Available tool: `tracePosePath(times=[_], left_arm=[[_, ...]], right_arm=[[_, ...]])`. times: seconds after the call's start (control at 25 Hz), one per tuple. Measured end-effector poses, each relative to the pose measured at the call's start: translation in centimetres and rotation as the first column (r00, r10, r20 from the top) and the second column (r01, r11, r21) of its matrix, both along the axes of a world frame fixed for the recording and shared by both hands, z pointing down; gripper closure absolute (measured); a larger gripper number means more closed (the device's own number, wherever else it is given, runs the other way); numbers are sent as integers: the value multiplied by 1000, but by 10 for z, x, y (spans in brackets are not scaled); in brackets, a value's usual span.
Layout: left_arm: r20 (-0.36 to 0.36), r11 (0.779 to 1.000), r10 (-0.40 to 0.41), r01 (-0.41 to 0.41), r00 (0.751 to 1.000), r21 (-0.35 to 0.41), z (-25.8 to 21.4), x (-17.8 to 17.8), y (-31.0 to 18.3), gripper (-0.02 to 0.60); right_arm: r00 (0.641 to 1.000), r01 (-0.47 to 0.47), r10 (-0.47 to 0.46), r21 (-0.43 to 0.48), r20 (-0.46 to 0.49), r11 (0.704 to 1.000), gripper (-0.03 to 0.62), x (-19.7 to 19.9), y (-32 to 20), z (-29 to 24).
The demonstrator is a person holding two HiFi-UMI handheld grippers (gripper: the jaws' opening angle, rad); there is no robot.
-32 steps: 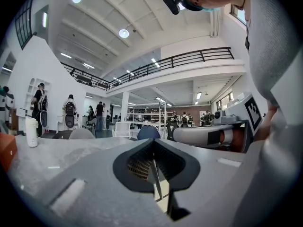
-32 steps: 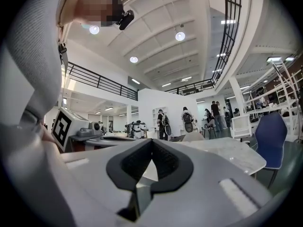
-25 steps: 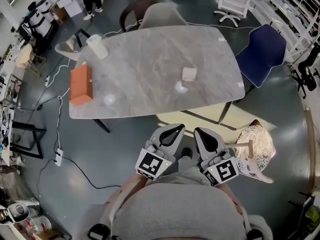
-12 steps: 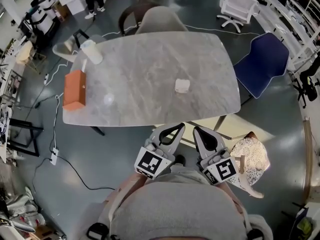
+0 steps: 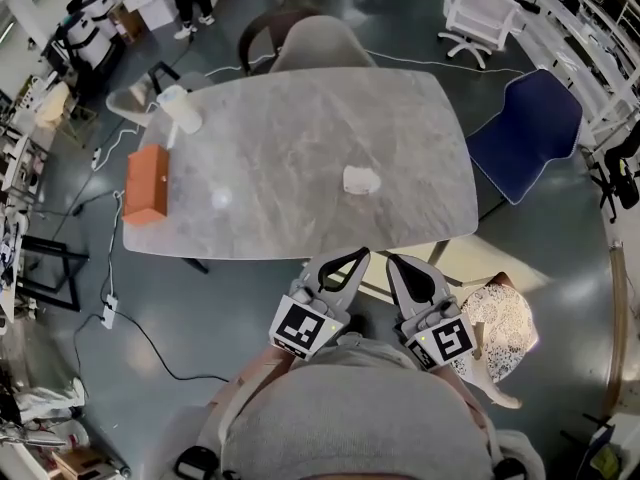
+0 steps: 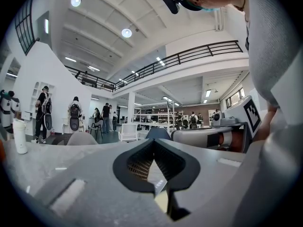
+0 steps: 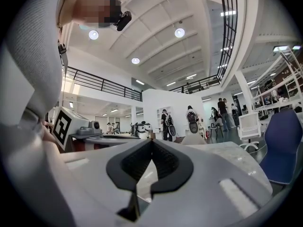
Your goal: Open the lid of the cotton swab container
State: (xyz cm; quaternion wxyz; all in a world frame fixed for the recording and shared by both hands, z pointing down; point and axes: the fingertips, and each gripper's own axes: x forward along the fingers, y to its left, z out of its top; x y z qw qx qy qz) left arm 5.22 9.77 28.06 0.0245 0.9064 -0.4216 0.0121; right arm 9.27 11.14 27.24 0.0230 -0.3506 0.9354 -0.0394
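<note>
The cotton swab container (image 5: 358, 180) is a small white box on the grey marble table (image 5: 300, 138), right of its middle; whether its lid is up cannot be told at this size. My left gripper (image 5: 353, 257) and right gripper (image 5: 394, 262) are held side by side close to my body, short of the table's near edge and well apart from the container. Both are shut with nothing between the jaws. In the left gripper view the left gripper (image 6: 154, 143) points level across the tabletop; the right gripper (image 7: 151, 144) does the same in its own view.
An orange box (image 5: 146, 184) lies at the table's left end and a white bottle (image 5: 178, 108) stands at the far left corner. A grey chair (image 5: 320, 43) is behind the table, a blue chair (image 5: 525, 118) to the right, a patterned seat (image 5: 500, 320) beside me. Cables cross the floor.
The table and container have slid lower and leftward in the head view as I come nearer. Both grippers stay shut in the same place before my body.
</note>
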Motion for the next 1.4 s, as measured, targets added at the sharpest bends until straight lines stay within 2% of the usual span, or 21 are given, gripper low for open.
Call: tracePosePath(times=[0.56,1.4], left_arm=[[-7,1000,-27,27,1000,4,4,9,-10,584],[0,999,-50,50,999,-19,10,8,-12,584]], right_arm=[[1000,4,-4,-14,3,1000,592,15,-10,7],[998,56,-55,-36,28,998,592,8,-10,11]])
